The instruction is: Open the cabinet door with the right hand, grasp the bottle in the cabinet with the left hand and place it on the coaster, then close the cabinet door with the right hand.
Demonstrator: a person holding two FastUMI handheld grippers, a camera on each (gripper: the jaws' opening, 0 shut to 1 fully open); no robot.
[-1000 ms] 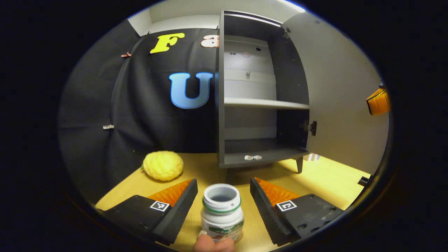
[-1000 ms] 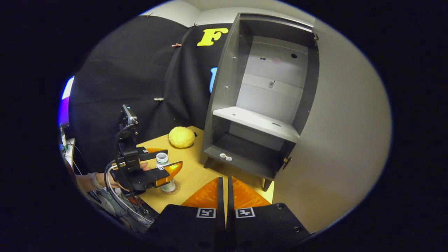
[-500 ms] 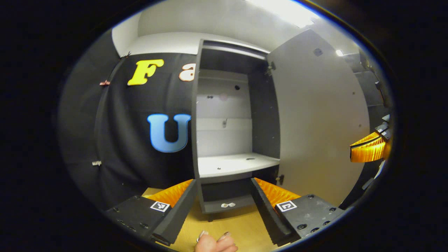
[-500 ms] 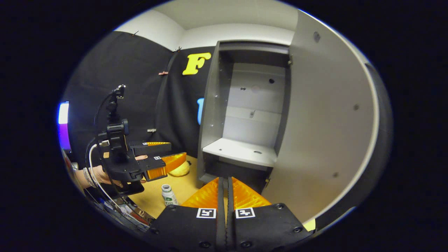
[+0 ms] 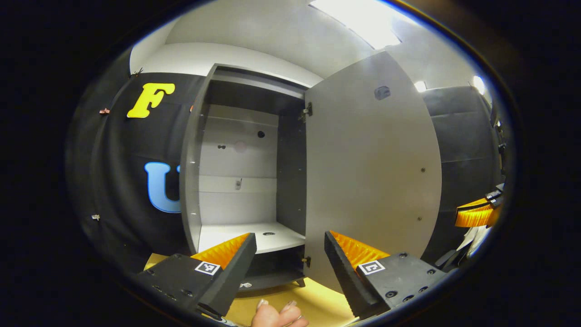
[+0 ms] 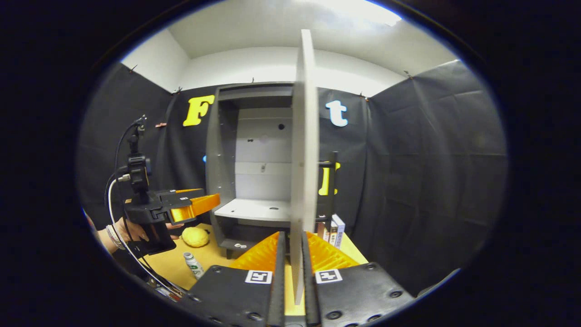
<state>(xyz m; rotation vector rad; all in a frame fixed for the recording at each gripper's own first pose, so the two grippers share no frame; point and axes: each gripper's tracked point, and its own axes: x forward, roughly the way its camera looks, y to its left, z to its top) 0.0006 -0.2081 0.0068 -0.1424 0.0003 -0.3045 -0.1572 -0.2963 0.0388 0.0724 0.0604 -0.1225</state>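
Cabinet (image 6: 254,150) — open, one shelf (image 6: 254,210), both compartments without contents. Cabinet door (image 6: 303,150) stands edge-on between the right gripper (image 6: 290,254) fingers, which pinch it. Left gripper (image 5: 290,263) — fingers spread, holding nothing. One bottle (image 6: 194,265) stands on the table (image 6: 172,268) below that gripper, near one yellow fruit (image 6: 195,236).

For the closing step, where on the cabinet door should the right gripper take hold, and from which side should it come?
Best at the cabinet door's free vertical edge, approached edge-on from the front. In the right gripper view the door stands open, its thin edge facing the right gripper, a finger on each face; whether they press is unclear. A handle sits on the outer face, but the slim panel suits a pinch.
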